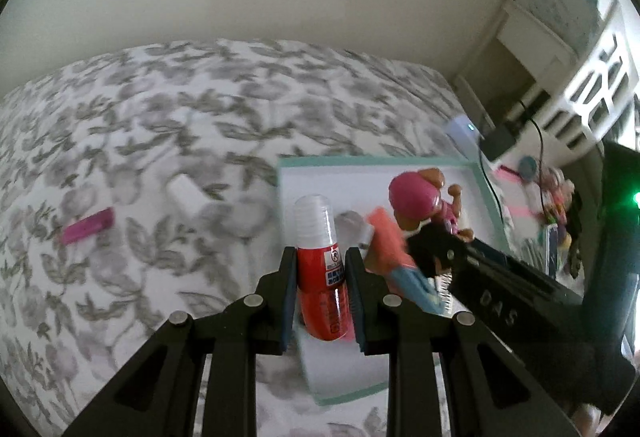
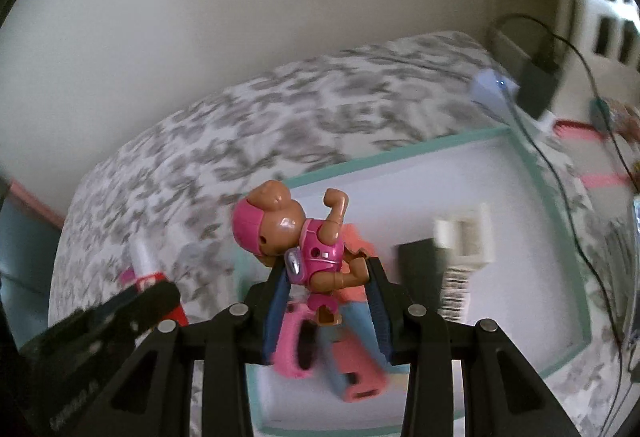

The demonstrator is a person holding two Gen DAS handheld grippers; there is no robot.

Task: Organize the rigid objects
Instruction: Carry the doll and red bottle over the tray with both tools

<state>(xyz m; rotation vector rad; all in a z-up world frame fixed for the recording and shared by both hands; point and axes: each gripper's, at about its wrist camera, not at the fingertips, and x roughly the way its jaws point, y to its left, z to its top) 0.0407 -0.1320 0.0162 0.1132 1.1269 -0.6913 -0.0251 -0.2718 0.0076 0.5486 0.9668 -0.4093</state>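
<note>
I am seeing open floral bedspread (image 1: pixel 168 141) left of the shallow white tray with a teal rim (image 1: pixel 486 184), interrupted only by a small magenta block (image 1: pixel 87 226) and a white block (image 1: pixel 187 194). Black cables (image 2: pixel 560 173) are crowding the tray's right edge.
</note>
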